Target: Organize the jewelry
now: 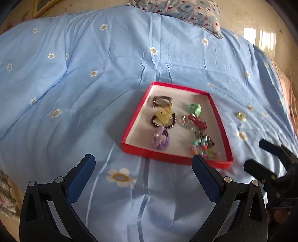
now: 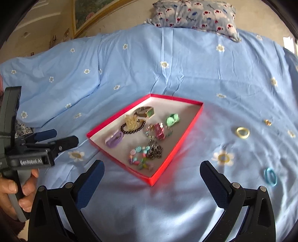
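Note:
A red tray [image 1: 130,130] [image 2: 178,143] lies on the blue bedspread and holds several jewelry pieces: a watch [image 1: 162,101], a yellow clip on a dark bead bracelet [image 1: 163,119], a purple hair tie [image 1: 160,139], a green tie [image 2: 172,119], a red clip [image 2: 159,131] and a chain with coloured beads [image 2: 147,154]. Outside the tray to its right lie a yellow ring [image 2: 242,132] [image 1: 241,116], a small gold piece [image 2: 267,122] and a blue hair tie [image 2: 270,176]. My left gripper [image 1: 144,178] is open and empty before the tray. My right gripper [image 2: 151,183] is open and empty near the tray's corner.
The blue flowered bedspread [image 1: 83,83] covers the bed. A patterned pillow [image 2: 195,14] lies at the far end. A framed picture [image 2: 89,14] leans on the wall at the back left. The bed's right edge [image 1: 286,89] drops to the floor.

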Demonstrator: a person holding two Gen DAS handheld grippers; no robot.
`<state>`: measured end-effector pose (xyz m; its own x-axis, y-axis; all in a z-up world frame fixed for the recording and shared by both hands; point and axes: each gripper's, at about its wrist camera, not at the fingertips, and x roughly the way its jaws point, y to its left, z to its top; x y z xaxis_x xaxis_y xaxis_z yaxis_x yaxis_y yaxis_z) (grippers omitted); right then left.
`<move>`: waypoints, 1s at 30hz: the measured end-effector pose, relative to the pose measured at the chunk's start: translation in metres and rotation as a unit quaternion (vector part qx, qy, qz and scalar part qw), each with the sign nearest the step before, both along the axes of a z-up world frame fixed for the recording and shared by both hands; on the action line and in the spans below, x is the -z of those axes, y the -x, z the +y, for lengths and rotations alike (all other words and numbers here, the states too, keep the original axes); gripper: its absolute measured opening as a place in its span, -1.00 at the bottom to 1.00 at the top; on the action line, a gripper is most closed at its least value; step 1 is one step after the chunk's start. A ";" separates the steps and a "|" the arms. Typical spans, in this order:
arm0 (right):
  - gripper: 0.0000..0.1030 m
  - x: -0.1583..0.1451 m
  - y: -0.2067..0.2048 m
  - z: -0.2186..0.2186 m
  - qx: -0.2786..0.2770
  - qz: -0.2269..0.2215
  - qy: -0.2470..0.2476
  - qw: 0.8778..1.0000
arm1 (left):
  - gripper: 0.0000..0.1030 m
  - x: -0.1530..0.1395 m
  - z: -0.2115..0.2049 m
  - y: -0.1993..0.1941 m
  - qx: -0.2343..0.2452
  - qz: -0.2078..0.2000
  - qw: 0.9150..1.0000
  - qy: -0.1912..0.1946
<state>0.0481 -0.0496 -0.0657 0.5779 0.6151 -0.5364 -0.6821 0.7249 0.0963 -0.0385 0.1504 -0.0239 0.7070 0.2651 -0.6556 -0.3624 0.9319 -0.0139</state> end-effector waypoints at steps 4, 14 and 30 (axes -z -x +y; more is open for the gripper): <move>1.00 0.008 0.001 -0.004 0.007 0.000 0.001 1.000 | 1.00 0.003 -0.006 0.004 0.000 0.002 1.000 -0.016; 1.00 0.014 -0.005 -0.014 0.026 0.009 -0.010 1.000 | 1.00 0.003 -0.008 0.009 -0.003 -0.001 1.000 -0.026; 1.00 0.009 0.001 -0.015 0.023 -0.010 -0.016 1.000 | 1.00 -0.003 -0.012 0.011 -0.002 -0.006 0.999 -0.036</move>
<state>0.0474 -0.0650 -0.0747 0.6169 0.6042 -0.5043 -0.6494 0.7528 0.1074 -0.0497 0.1383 -0.0210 0.7132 0.3135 -0.6269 -0.3661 0.9293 0.0484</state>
